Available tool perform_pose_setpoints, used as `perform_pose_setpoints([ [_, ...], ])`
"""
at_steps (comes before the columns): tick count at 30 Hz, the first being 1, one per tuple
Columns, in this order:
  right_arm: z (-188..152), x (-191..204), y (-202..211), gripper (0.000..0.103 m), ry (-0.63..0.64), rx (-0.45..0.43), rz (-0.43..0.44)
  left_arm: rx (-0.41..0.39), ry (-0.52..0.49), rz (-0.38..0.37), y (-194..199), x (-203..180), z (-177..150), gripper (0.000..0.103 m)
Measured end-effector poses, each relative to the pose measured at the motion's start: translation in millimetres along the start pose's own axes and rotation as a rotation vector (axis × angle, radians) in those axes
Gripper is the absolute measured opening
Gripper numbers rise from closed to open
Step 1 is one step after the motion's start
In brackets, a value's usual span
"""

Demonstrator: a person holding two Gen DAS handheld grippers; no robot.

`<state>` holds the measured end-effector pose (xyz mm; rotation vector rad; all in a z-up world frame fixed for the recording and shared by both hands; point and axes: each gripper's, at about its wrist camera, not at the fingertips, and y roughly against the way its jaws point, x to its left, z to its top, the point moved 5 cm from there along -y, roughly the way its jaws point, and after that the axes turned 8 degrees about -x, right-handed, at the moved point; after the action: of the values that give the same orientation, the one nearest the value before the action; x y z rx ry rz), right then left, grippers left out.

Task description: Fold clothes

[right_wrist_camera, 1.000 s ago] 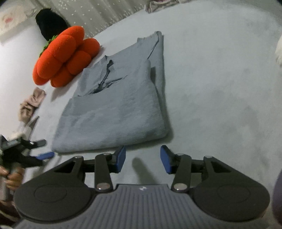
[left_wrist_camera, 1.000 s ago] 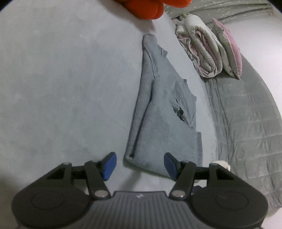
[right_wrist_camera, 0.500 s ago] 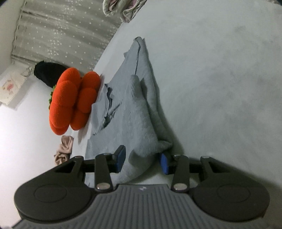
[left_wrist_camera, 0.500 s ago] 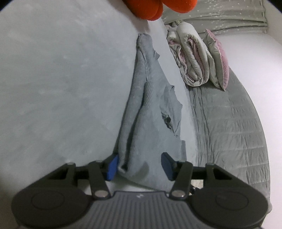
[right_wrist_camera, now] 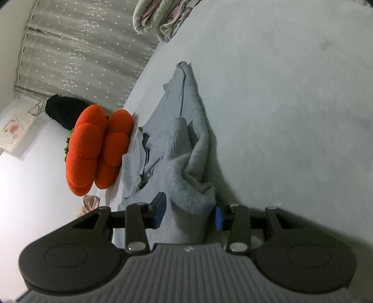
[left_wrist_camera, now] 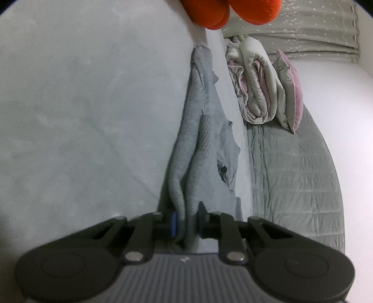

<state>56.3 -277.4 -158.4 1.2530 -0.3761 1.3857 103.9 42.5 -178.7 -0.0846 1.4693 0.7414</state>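
Both grippers on grey sweater point(left_wrist_camera: 205, 149) corners, on pale bedsheet point(left_wrist_camera: 81, 111).
L gripper point(left_wrist_camera: 186, 221) jaws closing, pads pinching a bunched hem corner; R gripper point(right_wrist_camera: 187, 213) clamped on other hem corner, fabric bulging btwn pads. Orange pumpkin cushion point(right_wrist_camera: 95, 146) beside sweater's far side.

Both cams sit low, right up against the grey sweater point(left_wrist_camera: 205, 149) point(right_wrist_camera: 184, 149), looking along it from opposite corners. They share the orange cushion point(left_wrist_camera: 230, 9) point(right_wrist_camera: 95, 149) and rolled duvet point(left_wrist_camera: 254, 79) point(right_wrist_camera: 153, 14).
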Motion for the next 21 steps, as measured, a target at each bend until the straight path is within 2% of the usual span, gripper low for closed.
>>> perform_pose_setpoints([
  [6, 9, 6, 8, 0.047, 0.123, -0.060, -0.072, 0.007, -0.015, 0.007, -2, -4, 0, 0.018],
  [11, 8, 1, -10, 0.048, 0.142, 0.010, -0.028, 0.006, -0.032, -0.002, -6, -6, 0, 0.018],
  [16, 7, 1, -20, 0.048, 0.152, 0.041, 0.033, -0.003, -0.054, -0.025, -11, -10, -3, 0.018],
  [21, 3, 3, -25, 0.040, 0.169, 0.053, 0.075, -0.046, -0.077, -0.042, -14, -12, -7, 0.017],
])
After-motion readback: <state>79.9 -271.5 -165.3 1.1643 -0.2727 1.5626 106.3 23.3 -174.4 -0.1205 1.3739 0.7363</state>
